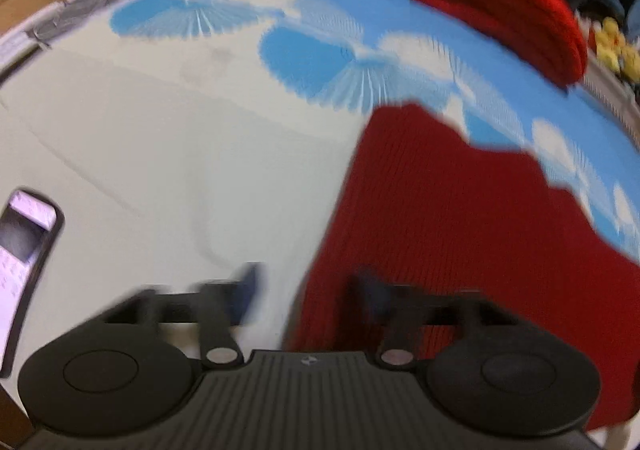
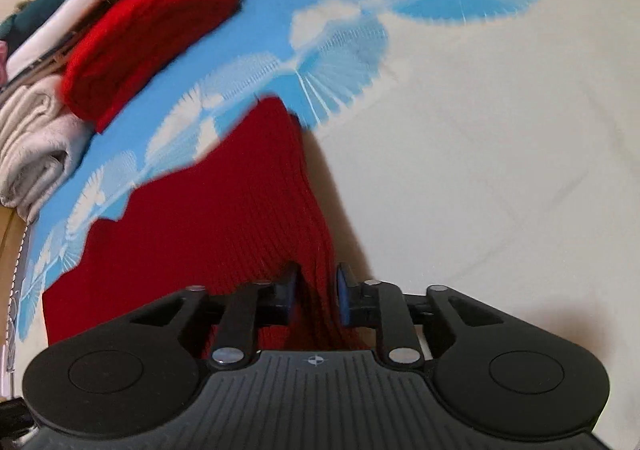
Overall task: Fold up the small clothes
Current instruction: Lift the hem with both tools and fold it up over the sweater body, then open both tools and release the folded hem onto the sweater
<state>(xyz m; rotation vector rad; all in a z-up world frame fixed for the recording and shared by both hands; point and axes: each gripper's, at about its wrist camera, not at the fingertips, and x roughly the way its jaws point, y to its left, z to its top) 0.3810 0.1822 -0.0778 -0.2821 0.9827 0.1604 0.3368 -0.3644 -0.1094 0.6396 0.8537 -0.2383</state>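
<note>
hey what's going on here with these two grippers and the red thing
A person with a gripper in each hand is folding a dark red knit garment on a blue and white sheet. The right gripper has a ridge of the knit between its fingers. The left gripper is open over the garment's edge, holding nothing. A folded red piece already lies further back.

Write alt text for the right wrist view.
The right gripper has a raised ridge of a dark red knit garment between its blue-padded jaws, on a cream bedsheet printed with blue dandelions. Behind it lie a folded bright red knit and folded pale cloth.
</note>
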